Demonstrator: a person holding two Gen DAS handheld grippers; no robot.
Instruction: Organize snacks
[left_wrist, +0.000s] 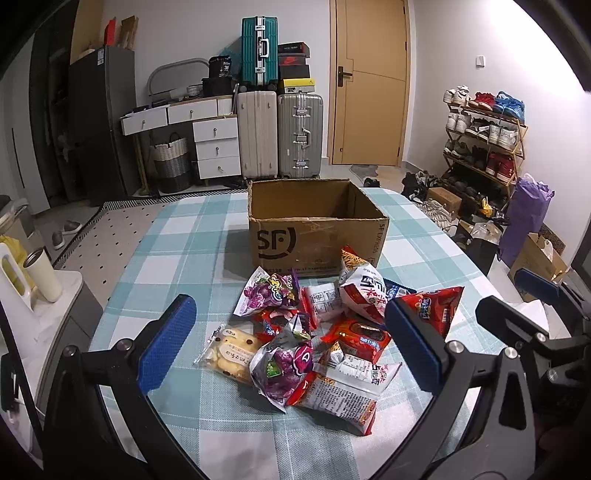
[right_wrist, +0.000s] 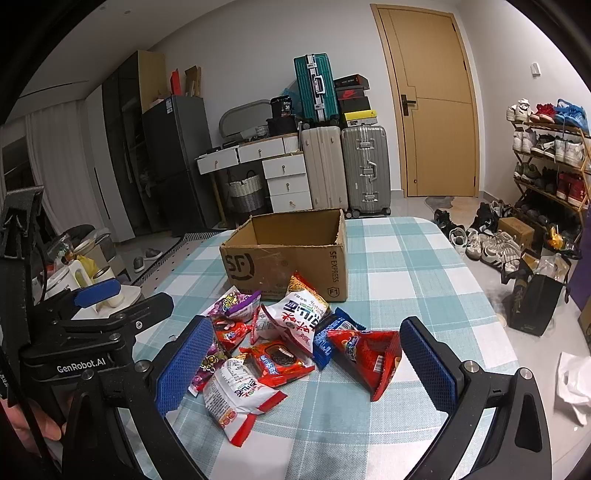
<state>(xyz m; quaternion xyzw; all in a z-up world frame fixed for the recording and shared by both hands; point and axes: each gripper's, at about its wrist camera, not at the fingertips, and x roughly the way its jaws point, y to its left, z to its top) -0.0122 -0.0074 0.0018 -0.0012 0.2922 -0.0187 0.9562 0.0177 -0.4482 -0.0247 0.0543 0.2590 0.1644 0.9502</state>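
Left tongs (left_wrist: 284, 345) are spread wide with nothing in them, hovering over the snack pile on the checked desk (left_wrist: 184, 236). Just inside their left pad there's a clear bun packet (left_wrist: 231, 349), and between the pads sit the purple candy bag (left_wrist: 284, 369) and a white noodle bag (left_wrist: 343, 395). The open cardboard box (left_wrist: 314, 236) stands right beyond the pile. Right tongs (right_wrist: 306, 365) are also released and empty; a red cookie pack (right_wrist: 275, 363) lies between their pads, a red triangular pouch (right_wrist: 369, 350) nearer the right pad, a blue packet (right_wrist: 334, 332) just past them
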